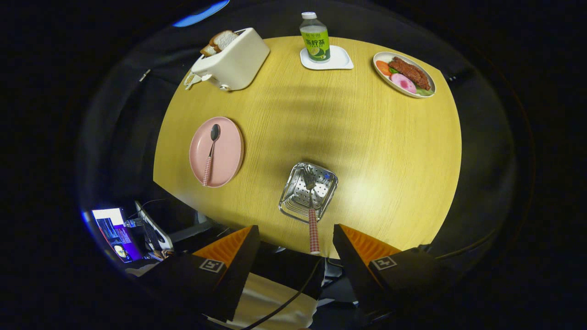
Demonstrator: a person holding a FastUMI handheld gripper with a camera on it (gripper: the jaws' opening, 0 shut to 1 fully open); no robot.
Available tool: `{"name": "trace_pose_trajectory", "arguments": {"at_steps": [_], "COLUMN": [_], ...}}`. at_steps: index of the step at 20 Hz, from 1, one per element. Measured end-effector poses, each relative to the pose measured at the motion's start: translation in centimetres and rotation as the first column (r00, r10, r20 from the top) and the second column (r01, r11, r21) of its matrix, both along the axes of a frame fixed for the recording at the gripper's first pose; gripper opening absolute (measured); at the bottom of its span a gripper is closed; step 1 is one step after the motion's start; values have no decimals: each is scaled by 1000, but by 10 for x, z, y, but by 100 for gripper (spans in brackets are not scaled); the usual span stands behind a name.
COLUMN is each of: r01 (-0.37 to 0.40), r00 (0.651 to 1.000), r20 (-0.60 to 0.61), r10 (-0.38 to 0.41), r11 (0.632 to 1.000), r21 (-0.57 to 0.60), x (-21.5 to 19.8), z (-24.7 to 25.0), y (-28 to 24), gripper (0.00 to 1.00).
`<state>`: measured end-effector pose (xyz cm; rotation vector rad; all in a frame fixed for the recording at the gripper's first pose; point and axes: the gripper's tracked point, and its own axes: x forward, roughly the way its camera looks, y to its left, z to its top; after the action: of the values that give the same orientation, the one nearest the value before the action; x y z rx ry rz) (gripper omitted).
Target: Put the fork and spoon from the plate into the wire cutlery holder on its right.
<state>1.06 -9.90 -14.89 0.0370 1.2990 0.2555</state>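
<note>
The gripper (296, 238) hangs above the near edge of a round wooden table (390, 151), its two fingers spread wide apart with nothing between the pads. Just ahead of the gap, the fork (312, 215) stands in the wire cutlery holder (308, 192), tines down in the basket and its checked handle leaning back out over the rim toward the fingers without touching either one. Beyond the left finger lies the pink plate (216, 151), well apart from the holder, with the spoon (211, 153) resting on it, bowl at the far end and checked handle pointing back toward the gripper. Farther off past the plate sits a cream toaster (231, 59) with bread slices (219, 42) in its slots. Straight ahead at the far edge, a green-labelled bottle (314, 37) stands on a white coaster (326, 59). Beyond the right finger, an oval dish of food (403, 73) sits at the far rim.
</note>
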Motion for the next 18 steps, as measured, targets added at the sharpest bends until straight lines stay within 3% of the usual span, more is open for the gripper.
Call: {"name": "trace_pose_trajectory", "arguments": {"at_steps": [7,13,18], "r01": [50,63,31], "r00": [980,917,885], "r20": [192,390,460], "r10": [-56,-79,-73], "r11": [998,997,995], "r21": [35,55,97], "x": [-19,-20,-8], "z": [19,29,24], "y": [18,58,116], "gripper": [99,100,99]}}
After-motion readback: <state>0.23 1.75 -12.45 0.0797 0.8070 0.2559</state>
